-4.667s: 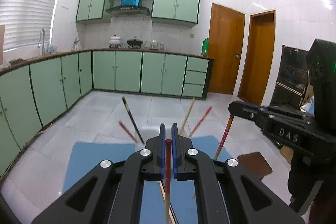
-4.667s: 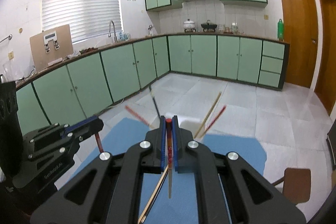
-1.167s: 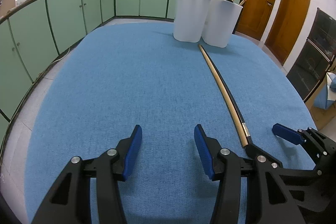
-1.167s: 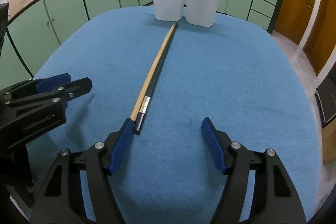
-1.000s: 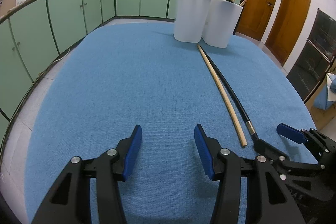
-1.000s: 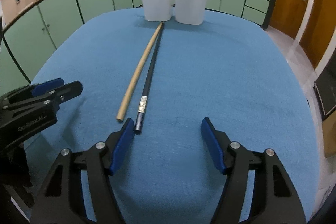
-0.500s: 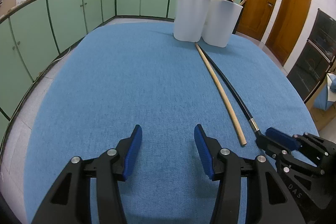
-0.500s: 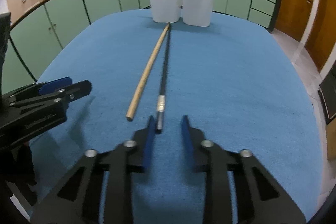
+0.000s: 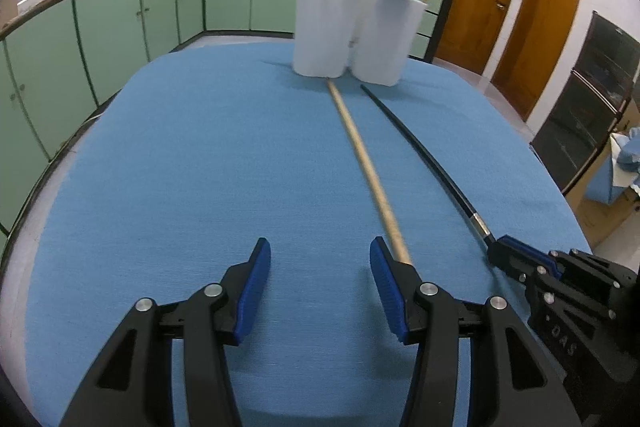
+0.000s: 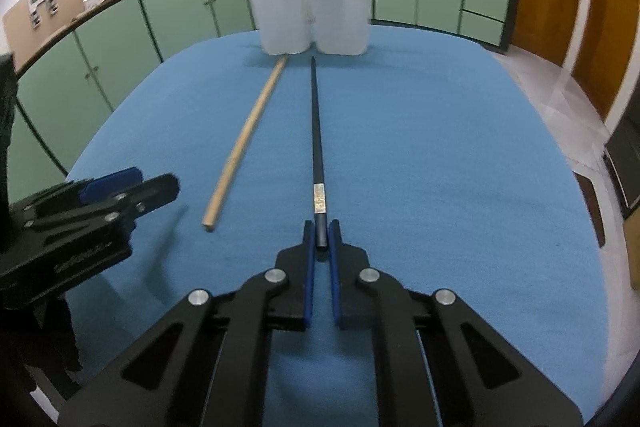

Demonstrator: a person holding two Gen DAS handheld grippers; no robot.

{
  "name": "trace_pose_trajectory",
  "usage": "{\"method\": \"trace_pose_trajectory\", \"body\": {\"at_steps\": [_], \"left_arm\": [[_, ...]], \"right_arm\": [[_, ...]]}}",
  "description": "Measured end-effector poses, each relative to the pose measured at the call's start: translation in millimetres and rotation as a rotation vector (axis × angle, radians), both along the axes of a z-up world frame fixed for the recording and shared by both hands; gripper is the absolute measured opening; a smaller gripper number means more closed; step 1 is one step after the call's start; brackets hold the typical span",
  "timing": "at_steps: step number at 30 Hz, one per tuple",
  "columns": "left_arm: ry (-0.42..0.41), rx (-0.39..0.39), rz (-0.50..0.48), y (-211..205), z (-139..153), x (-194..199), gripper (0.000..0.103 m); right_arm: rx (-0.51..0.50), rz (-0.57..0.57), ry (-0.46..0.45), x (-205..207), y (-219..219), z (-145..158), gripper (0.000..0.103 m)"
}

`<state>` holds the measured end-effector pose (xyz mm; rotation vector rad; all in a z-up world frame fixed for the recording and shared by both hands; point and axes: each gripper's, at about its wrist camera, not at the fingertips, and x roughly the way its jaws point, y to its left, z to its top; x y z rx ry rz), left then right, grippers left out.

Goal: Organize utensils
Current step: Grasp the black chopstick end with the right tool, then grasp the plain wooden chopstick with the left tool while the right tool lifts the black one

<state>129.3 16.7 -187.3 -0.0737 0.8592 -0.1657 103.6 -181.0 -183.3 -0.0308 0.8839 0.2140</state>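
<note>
Since half a second ago the right hand-held gripper has finished narrowing and now pinches the near end of the black chopstick between its blue pads, where before its fingers were only drawing in around that end. That chopstick has also swung away from the wooden chopstick: their far tips lay together earlier, and now they sit apart on the blue table. In the right wrist view the black chopstick runs straight ahead from the jaws toward the two white holders, its far tip stopping just short of them, with a silver band near the gripped end. The wooden chopstick lies to its left, its far end close under the left holder and its near end free on the cloth. In the left wrist view the left hand-held gripper stays spread wide and holds nothing; it has shifted so that the wooden chopstick's near end now meets the tip of its right finger, though whether they touch cannot be told. The holders stand side by side at the far edge of the table with several red and wooden chopsticks standing tilted in them. The right hand-held gripper shows at the lower right there, closed on the black chopstick.
</note>
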Motion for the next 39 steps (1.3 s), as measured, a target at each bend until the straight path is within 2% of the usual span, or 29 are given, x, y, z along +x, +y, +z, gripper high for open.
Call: {"method": "trace_pose_trajectory", "body": {"at_steps": [6, 14, 16, 18, 20, 24, 28, 32, 35, 39], "left_arm": [[0.010, -0.014, -0.038, -22, -4, 1, 0.051], [0.024, 0.025, -0.037, -38, -9, 8, 0.050], [0.022, 0.057, -0.028, -43, -10, 9, 0.045], [0.018, 0.066, -0.024, -43, -10, 9, 0.028], [0.019, 0.065, -0.013, -38, -11, 9, 0.019], [0.020, 0.069, 0.001, -36, -12, 10, 0.007], [0.018, 0.081, 0.004, -38, -11, 9, 0.007], [0.011, 0.053, 0.008, -33, -6, 7, 0.006], [-0.030, 0.048, 0.010, -30, 10, 1, 0.006], [-0.105, 0.053, 0.011, -24, 41, -7, 0.006]], "right_arm": [[0.023, -0.044, 0.018, 4, -23, -4, 0.006], [0.026, -0.036, 0.025, 8, -25, -7, 0.006], [0.028, -0.035, 0.026, 9, -26, -7, 0.007], [0.033, -0.035, 0.027, 8, -27, -7, 0.007], [0.035, -0.034, 0.027, 7, -27, -7, 0.007], [0.045, -0.033, 0.028, 7, -29, -8, 0.007], [0.047, -0.034, 0.026, 7, -29, -7, 0.006], [0.055, -0.033, 0.005, 4, -30, -2, 0.006], [0.042, -0.025, -0.031, 0, -31, 11, 0.006], [0.037, -0.004, -0.105, -6, -32, 43, 0.006]]}}
